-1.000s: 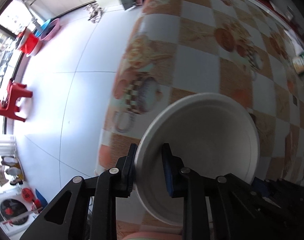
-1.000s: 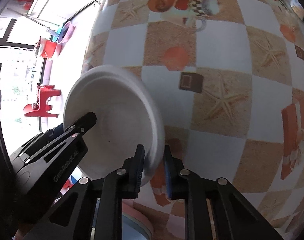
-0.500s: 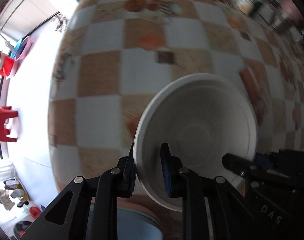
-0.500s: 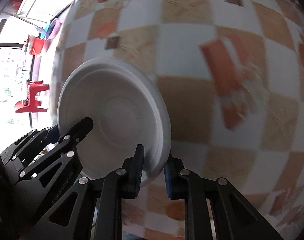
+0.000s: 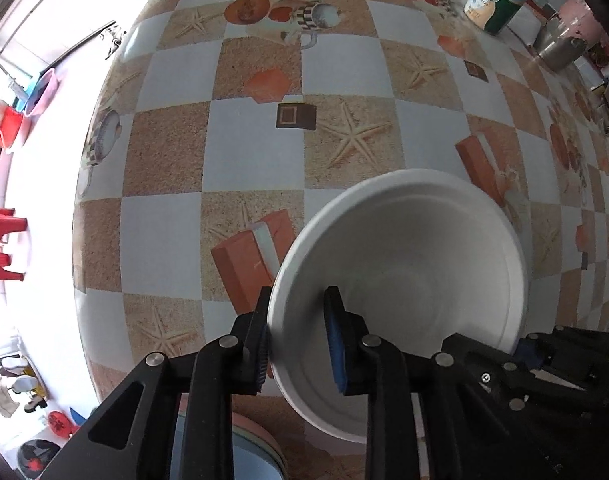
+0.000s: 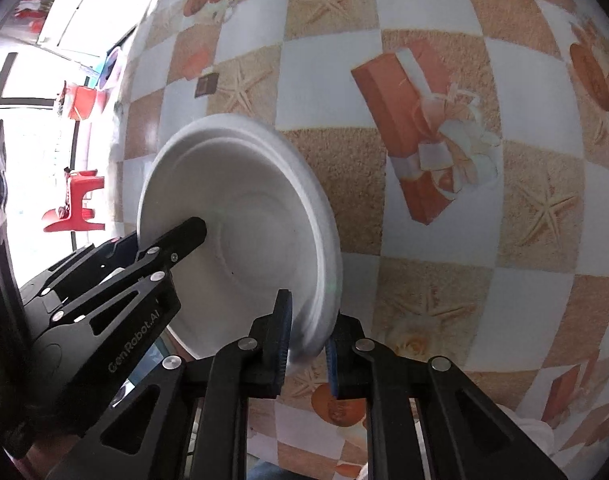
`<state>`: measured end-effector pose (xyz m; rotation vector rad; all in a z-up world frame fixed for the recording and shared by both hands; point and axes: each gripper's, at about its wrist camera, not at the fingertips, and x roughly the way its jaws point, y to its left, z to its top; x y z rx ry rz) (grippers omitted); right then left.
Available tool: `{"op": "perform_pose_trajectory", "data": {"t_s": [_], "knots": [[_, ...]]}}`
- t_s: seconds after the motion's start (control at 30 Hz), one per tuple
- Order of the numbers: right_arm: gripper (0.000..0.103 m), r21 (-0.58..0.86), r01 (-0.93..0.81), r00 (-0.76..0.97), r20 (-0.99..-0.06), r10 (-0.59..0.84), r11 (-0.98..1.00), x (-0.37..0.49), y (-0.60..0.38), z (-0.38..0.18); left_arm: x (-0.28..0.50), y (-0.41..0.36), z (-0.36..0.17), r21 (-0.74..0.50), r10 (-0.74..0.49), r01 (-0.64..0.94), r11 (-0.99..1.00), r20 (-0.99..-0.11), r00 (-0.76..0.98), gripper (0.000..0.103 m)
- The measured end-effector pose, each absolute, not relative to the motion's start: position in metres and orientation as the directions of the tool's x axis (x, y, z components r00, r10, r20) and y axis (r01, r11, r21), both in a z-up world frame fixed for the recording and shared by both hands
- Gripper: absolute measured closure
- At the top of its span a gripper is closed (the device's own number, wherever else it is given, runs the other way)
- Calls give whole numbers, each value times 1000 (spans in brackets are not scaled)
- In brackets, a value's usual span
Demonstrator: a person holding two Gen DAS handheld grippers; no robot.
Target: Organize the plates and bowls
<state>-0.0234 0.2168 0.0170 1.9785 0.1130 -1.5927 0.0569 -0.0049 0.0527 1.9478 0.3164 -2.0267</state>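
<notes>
A white bowl (image 5: pixel 408 264) is held above the checkered tablecloth by both grippers. My left gripper (image 5: pixel 296 340) is shut on its left rim, one finger inside and one outside. My right gripper (image 6: pixel 308 340) is shut on the opposite rim of the same bowl (image 6: pixel 240 240). The right gripper shows in the left wrist view (image 5: pixel 520 364) at the bowl's right edge. The left gripper shows in the right wrist view (image 6: pixel 180 236) reaching into the bowl. A stack of pink and blue plates (image 5: pixel 252 456) lies below the left gripper, mostly hidden.
The table (image 5: pixel 264 140) has a patterned orange and white cloth. A green and blue bottle (image 5: pixel 496 0), a metal cup (image 5: pixel 560 48) and a pink cup (image 5: pixel 580 24) stand at the far right. The table's left edge drops to a white floor with a red stool (image 5: pixel 4 240).
Both grippers have carried the bowl over the table, and the views have swung right and further over the tabletop. The grip on both rims is unchanged.
</notes>
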Motion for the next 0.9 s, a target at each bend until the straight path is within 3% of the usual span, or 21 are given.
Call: {"op": "perform_pose_trajectory", "data": {"t_s": [0.47, 0.9], "knots": [[87, 399, 403, 210, -916, -341, -824, -25, 270, 72, 90, 49, 110, 42, -77, 321, -946, -992, -97, 77], [86, 342, 300, 163, -938, -305, -891, 12, 370, 95, 105, 153, 122, 16, -27, 95, -995, -993, -117, 76]]}}
